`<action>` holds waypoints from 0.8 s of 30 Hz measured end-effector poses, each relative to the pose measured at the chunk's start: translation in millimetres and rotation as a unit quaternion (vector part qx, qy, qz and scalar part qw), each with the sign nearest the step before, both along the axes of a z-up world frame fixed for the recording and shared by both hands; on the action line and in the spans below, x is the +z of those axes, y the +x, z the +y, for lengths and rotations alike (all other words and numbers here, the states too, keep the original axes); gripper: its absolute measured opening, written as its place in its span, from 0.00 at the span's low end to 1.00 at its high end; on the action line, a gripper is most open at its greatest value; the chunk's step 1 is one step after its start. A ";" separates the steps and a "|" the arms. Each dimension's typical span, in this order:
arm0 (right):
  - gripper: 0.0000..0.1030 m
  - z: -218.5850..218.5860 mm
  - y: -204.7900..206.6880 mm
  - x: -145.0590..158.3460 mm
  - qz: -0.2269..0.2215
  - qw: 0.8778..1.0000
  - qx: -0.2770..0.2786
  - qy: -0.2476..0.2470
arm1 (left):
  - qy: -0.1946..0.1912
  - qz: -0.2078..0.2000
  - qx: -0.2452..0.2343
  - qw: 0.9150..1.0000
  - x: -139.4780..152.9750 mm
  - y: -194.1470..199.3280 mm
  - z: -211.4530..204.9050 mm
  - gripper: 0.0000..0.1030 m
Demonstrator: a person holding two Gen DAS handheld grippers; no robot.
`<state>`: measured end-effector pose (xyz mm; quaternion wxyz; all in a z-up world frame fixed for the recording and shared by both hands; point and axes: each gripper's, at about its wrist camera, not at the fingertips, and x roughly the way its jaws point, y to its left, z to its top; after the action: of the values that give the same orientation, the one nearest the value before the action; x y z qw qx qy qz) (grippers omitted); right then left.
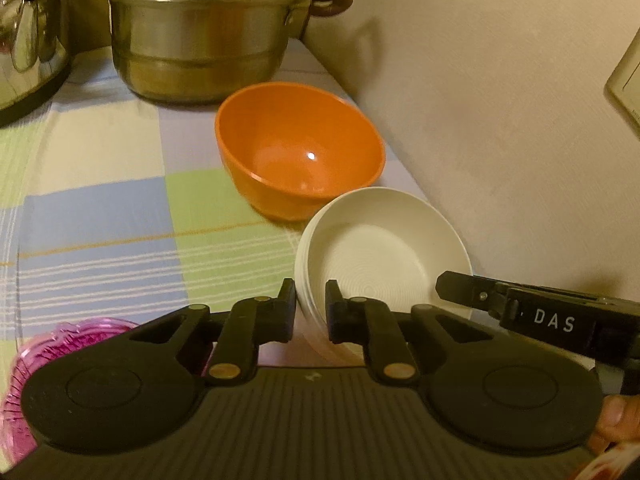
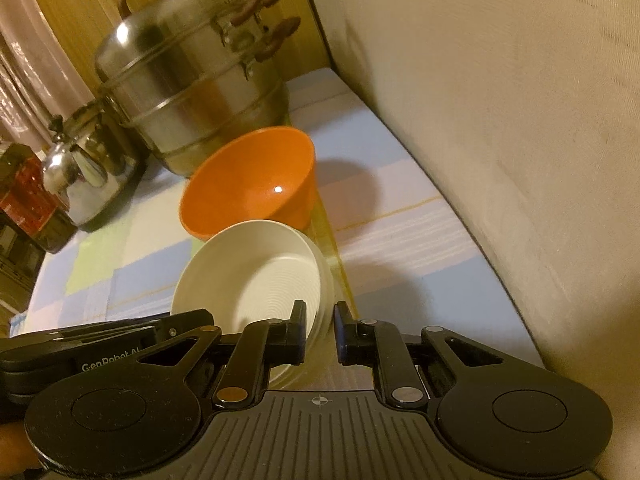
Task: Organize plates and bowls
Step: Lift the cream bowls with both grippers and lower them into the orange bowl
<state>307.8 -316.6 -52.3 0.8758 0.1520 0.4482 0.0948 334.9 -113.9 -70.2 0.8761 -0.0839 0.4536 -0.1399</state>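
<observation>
The left tongs (image 1: 311, 308) are clamped on the near left edge of the white plates (image 1: 384, 248), which look like a small stack. The right tongs (image 2: 320, 330) are clamped on the right edge of the same stack. So both tongs pinch the white plates, one on each side, and the stack tips up toward the orange bowl (image 1: 300, 152). The orange bowl sits on the checked cloth (image 1: 120, 216) that covers the desk, and it is empty. The white plates are just in front of the orange bowl, and their far edge covers a bit of it. Behind the orange bowl stands a big silver pot (image 1: 200, 32). A shiny kettle (image 2: 86, 168) is left of the pot, farther from the orange bowl. A pink glass dish (image 1: 36, 364) is well to the left of the orange bowl, close to the left tongs. A pale wall (image 1: 500, 100) runs along the right of the orange bowl.
</observation>
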 end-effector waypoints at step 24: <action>0.12 12.8 64.7 40.1 -0.048 0.999 0.009 0.008 | 0.004 -0.048 0.012 0.999 54.8 60.6 8.2 0.12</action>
<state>372.5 -303.7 -12.2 0.8942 0.1502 0.4061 0.1136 395.6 -105.7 -15.3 0.8987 -0.0794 0.4108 -0.1311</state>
